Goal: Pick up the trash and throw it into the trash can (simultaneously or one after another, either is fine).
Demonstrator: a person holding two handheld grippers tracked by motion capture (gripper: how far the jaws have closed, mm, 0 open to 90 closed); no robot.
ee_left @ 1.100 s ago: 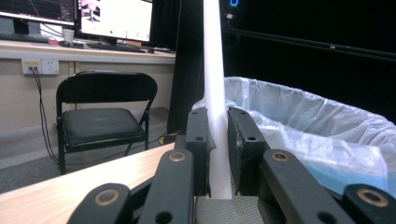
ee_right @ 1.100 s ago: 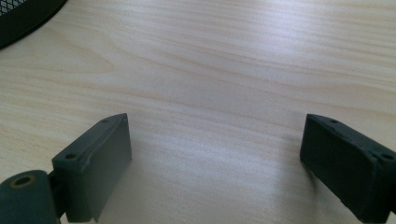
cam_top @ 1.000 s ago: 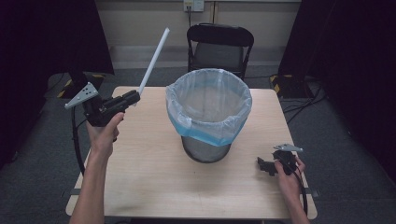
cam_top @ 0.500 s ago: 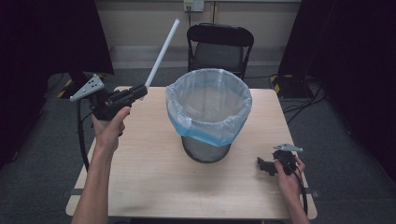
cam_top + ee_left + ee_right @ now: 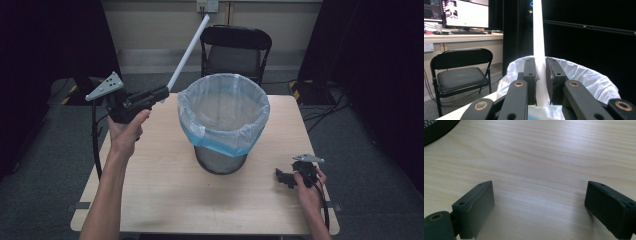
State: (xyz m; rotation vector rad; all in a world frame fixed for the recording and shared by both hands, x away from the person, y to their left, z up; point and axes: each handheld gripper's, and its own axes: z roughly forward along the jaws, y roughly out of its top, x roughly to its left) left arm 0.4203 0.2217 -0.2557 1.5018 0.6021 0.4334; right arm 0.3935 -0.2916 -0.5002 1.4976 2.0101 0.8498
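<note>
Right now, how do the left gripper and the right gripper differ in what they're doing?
The left gripper is shut on a white tube; the right gripper has its jaws wide apart with nothing between them. The left gripper is raised above the table beside the lined bin, its tube slanting up and away; the right gripper sits low at the table's right edge. Both are black, hand-held and trail a cable.

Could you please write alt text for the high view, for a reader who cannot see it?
The left gripper holds a long white plastic tube slanting upward beside a black mesh wastebasket lined with a translucent blue-white bag on a light wooden table. The right gripper rests on the table near its right edge.
</note>
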